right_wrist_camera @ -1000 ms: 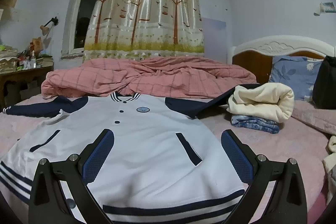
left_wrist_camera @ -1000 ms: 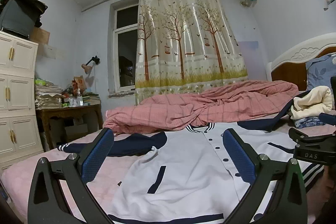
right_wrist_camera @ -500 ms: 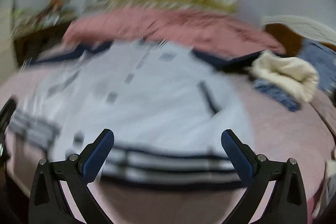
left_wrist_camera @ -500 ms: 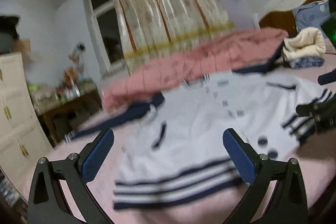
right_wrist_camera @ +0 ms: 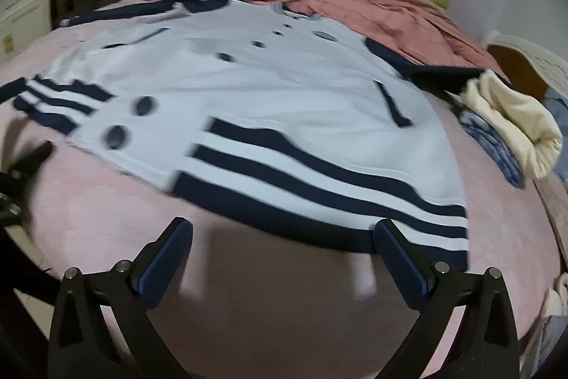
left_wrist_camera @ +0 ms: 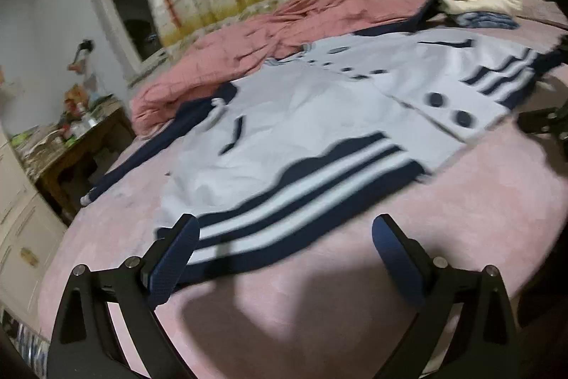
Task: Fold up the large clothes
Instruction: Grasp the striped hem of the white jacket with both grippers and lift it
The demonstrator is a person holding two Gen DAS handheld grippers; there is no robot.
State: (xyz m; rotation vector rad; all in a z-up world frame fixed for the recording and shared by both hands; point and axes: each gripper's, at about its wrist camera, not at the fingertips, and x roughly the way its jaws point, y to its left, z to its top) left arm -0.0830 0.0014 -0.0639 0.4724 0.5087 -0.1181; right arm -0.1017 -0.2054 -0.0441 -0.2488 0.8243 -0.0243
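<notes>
At 9 o'clock in the left view a brown surface [left_wrist_camera: 76, 144] holds small stuff, with a window [left_wrist_camera: 124, 6] above it. The white jacket [left_wrist_camera: 319, 116] with dark blue stripes lies flat on the pink bed [left_wrist_camera: 355, 272], buttons up, one dark sleeve [left_wrist_camera: 149, 151] stretched toward 9 o'clock. A pink blanket [left_wrist_camera: 284, 41] is bunched at 12 o'clock. The left gripper [left_wrist_camera: 282, 249] hangs just over the jacket's striped hem, fingers [left_wrist_camera: 174, 258] spread wide, holding nothing. The right gripper [right_wrist_camera: 284, 253] hangs at the hem too, fingers [right_wrist_camera: 401, 261] spread wide. At 3 o'clock sit folded clothes [right_wrist_camera: 511, 119].
</notes>
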